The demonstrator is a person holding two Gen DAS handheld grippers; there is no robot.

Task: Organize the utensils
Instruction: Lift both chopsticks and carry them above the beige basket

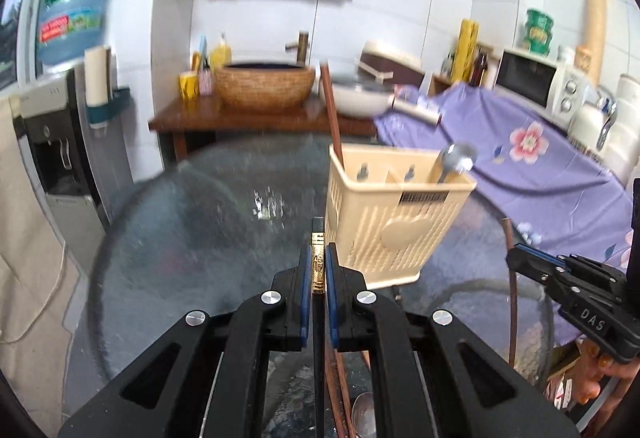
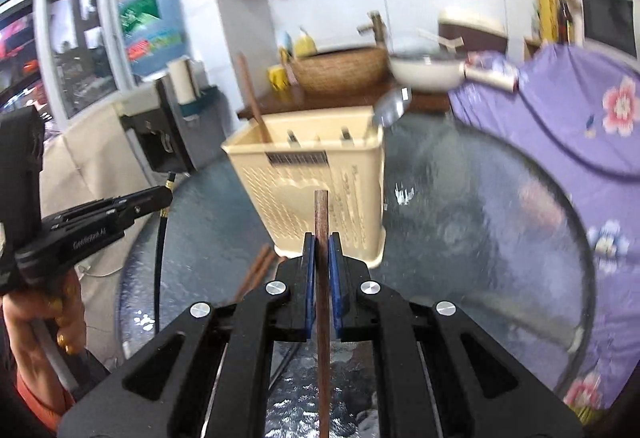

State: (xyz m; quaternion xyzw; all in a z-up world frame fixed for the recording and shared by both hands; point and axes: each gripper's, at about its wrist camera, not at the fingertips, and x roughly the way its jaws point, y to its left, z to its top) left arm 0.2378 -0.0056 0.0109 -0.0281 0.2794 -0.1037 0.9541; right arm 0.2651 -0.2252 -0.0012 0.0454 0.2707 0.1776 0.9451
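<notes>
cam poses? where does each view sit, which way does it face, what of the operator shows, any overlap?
Left wrist: on the left tool, shut on a black chopstick, facing the beige caddy; right tool and fingers at right.
Right wrist: on the right tool, shut on a brown chopstick, facing the caddy; left tool and hand at left.
Shared: caddy, glass table, basin.

Utensil caddy (image 1: 396,213) stood on the round table (image 1: 168,238), toward its far side. One chopstick (image 1: 331,117) stood in its left compartment, a spoon (image 1: 454,161) in its right. More chopsticks (image 2: 256,270) lay near the table's near edge.
</notes>
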